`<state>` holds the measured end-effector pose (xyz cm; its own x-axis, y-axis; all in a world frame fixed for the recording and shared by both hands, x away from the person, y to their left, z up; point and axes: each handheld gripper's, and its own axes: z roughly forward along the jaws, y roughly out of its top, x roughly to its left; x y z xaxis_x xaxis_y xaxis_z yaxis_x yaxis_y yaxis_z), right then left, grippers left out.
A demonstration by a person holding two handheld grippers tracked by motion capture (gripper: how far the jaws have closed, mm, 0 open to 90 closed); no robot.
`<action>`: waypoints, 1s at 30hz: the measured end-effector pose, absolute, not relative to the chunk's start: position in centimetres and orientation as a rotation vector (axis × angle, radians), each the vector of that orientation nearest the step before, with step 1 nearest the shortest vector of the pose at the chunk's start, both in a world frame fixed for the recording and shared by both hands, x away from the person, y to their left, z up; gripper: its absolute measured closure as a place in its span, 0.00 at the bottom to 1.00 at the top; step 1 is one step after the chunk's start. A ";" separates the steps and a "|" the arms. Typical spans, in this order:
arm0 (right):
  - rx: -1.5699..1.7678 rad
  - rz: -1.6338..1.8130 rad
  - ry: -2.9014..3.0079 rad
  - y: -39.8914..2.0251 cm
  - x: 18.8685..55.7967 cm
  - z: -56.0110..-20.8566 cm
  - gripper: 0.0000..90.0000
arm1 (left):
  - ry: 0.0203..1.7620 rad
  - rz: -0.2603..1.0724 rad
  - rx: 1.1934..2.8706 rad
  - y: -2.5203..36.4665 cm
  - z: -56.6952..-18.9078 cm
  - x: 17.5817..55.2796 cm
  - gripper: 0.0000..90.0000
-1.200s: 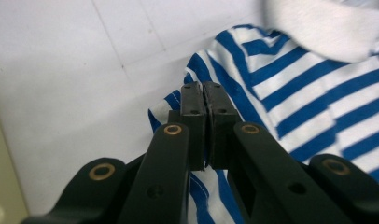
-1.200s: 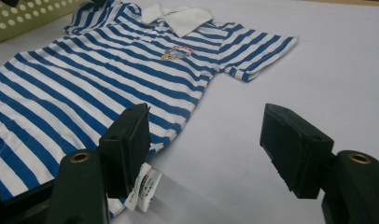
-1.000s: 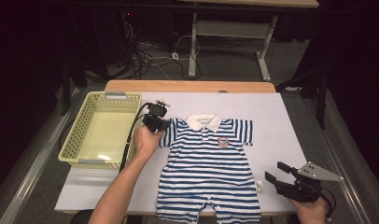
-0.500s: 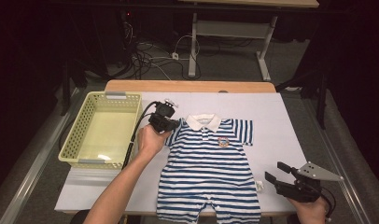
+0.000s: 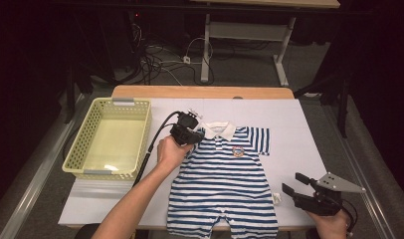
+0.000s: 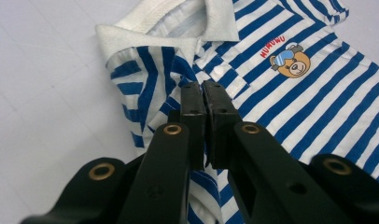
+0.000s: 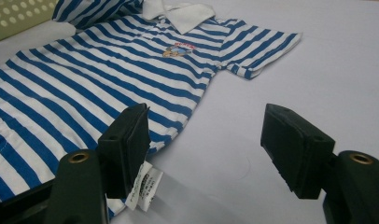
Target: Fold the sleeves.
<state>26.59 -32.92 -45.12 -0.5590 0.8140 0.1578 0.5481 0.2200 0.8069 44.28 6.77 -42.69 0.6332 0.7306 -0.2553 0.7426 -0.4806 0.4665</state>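
Nearest the person, the right gripper is sitting at the table's front edge with its jaws wide apart, gripping nothing. One soft blue-and-white striped romper is lying flat mid-table. The left gripper is pinching its folded sleeve, jaws clamped together on the fabric. One perforated yellow plastic basket is sitting to the left.

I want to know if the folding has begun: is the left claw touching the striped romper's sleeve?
Touching. In the left gripper view the left claw is shut on the folded-over sleeve of the striped romper, striped fabric pinched between its pads.
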 end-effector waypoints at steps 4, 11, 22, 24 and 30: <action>1.278 1.263 2.200 -33.0 26.6 -45.1 0.37 | 1.142 -0.041 2.325 6.1 -43.2 44.4 0.95; 1.280 1.262 2.208 -32.9 26.7 -45.1 0.37 | 1.140 -0.057 2.356 4.9 -44.5 44.6 0.95; 1.288 1.267 2.210 -33.0 26.7 -45.2 0.37 | 1.149 -0.074 2.372 4.0 -46.3 45.0 0.91; 1.290 1.270 2.209 -33.0 26.7 -45.2 0.37 | 1.152 -0.079 2.358 4.1 -46.1 45.0 0.88; 1.290 1.275 2.208 -33.1 26.8 -45.2 0.37 | 1.144 -0.048 2.313 4.7 -44.7 44.8 0.75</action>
